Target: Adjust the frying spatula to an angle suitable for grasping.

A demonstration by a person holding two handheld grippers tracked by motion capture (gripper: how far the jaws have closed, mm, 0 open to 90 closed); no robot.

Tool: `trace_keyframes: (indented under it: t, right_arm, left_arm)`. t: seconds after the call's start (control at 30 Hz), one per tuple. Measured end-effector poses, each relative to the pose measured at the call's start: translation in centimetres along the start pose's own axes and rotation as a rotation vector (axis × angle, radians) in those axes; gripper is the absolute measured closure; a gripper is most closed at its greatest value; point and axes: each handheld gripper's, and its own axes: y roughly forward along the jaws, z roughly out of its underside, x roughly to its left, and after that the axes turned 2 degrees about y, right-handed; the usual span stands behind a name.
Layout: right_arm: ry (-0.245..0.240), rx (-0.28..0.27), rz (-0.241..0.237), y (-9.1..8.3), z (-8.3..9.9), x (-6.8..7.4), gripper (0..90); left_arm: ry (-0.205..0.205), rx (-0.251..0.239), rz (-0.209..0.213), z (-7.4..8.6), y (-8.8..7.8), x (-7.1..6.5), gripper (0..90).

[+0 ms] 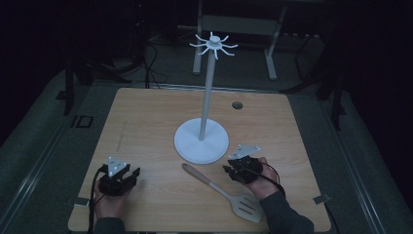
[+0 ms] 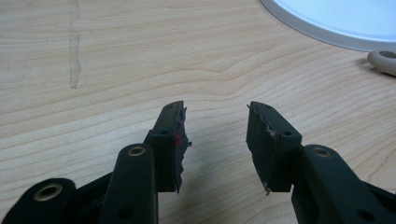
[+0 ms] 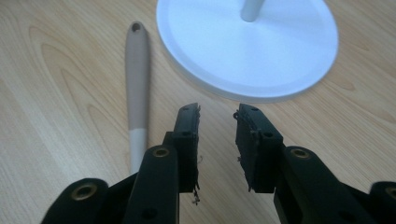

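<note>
A spatula (image 1: 221, 192) is shown lying flat on the table (image 1: 146, 126), its long axis running diagonally: the handle end, with its hanging hole, lies near the base of the white hook stand (image 1: 201, 140), and the slotted blade lies toward the person's edge of the table. The right tool (image 1: 233, 171) is held just beside the handle, which lies to its left; in the right gripper view the handle (image 3: 137, 79) is seen left of the jaws and roughly parallel to them, not between them. The jaws of the right tool are set to a narrow gap with nothing held. The left tool (image 1: 127, 176) is held well apart from the spatula, which lies to its right; its jaws stand moderately wide and empty, and only the handle tip (image 2: 384, 60) is caught at the far right of the left gripper view. The right tool is judged the nearer one, so a short sideways shift to the left would probably be needed to bring the handle between its jaws.
</note>
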Motion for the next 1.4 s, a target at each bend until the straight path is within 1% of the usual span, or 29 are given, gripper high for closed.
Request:
trace_keyframes:
  t: [0.17, 0.3, 0.47, 0.57, 0.83, 0.97, 1.17, 1.27, 1.3, 1.4]
  right_arm:
    - [-0.021, 0.023, -0.019, 0.7, -0.5, 0.5, 68.5]
    - [-0.023, 0.050, -0.032, 1.4, -0.6, 0.9, 68.4]
    - [-0.036, 0.065, -0.043, 1.9, -0.6, 1.2, 68.5]
    - [-0.061, 0.086, -0.063, 2.4, -0.6, 1.7, 68.9]
    - [-0.092, 0.144, -0.097, 4.1, -0.7, 2.8, 70.9]
    - [-0.095, 0.168, -0.121, 5.0, -0.7, 3.4, 70.9]
    - [-0.093, 0.205, -0.152, 6.2, -0.5, 3.7, 70.9]
    - [-0.097, 0.221, -0.154, 6.7, -0.4, 3.8, 71.8]
    - [-0.096, 0.231, -0.155, 6.8, -0.4, 3.9, 73.5]
    - [-0.096, 0.226, -0.149, 6.9, -0.2, 3.9, 74.6]
  left_arm:
    - [0.006, 0.002, -0.005, 0.0, 0.0, 0.0, 56.6]
    - [0.005, -0.002, -0.008, 0.0, 0.0, 0.0, 56.6]
    - [0.001, 0.002, -0.012, 0.0, 0.0, 0.0, 55.8]
    - [-0.003, 0.003, -0.015, 0.0, 0.0, 0.0, 54.7]
    - [-0.004, 0.007, -0.016, 0.1, 0.1, 0.1, 53.7]
    - [-0.003, 0.007, -0.016, 0.1, 0.1, 0.1, 52.6]
    - [-0.002, 0.007, -0.016, 0.1, 0.1, 0.2, 52.0]
    - [-0.002, 0.008, -0.015, 0.1, 0.1, 0.2, 51.8]
    - [-0.002, 0.008, -0.015, 0.1, 0.1, 0.2, 51.8]
    - [-0.001, 0.009, -0.017, 0.1, 0.1, 0.2, 51.7]
